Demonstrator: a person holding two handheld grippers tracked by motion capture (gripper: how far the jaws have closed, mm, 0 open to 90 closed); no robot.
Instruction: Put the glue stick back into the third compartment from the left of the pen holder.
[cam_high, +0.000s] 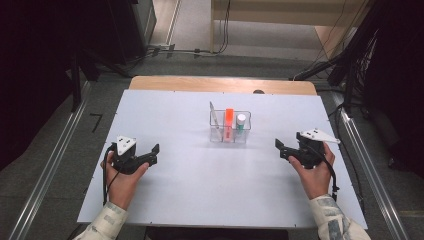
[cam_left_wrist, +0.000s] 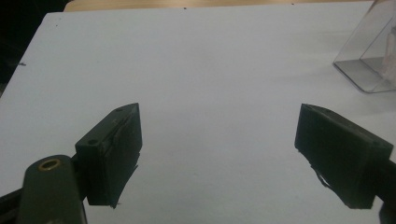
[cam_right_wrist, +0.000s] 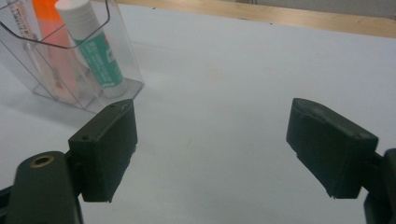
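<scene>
A clear plastic organiser (cam_high: 229, 129) stands at the middle of the white table (cam_high: 200, 175). It holds a thin pen (cam_high: 213, 117), an orange stick (cam_high: 229, 122) and a white-capped green-labelled glue stick (cam_high: 241, 121). My left gripper (cam_high: 154, 154) rests low at the table's left, open, nothing between its jaws. My right gripper (cam_high: 278, 148) rests at the right, open and empty too. In the right gripper view the organiser (cam_right_wrist: 70, 70) with the glue stick (cam_right_wrist: 95, 51) stands beyond my open right gripper (cam_right_wrist: 224, 154). In the left gripper view my open left gripper (cam_left_wrist: 229, 158) faces bare table, with the organiser's corner (cam_left_wrist: 369, 60) at the far right.
A wooden strip (cam_high: 222, 84) runs along the table's far edge. Metal rails (cam_high: 47, 170) flank the table on both sides. Cables (cam_high: 185, 50) lie on the floor beyond, and dark equipment (cam_high: 380, 60) stands at the right.
</scene>
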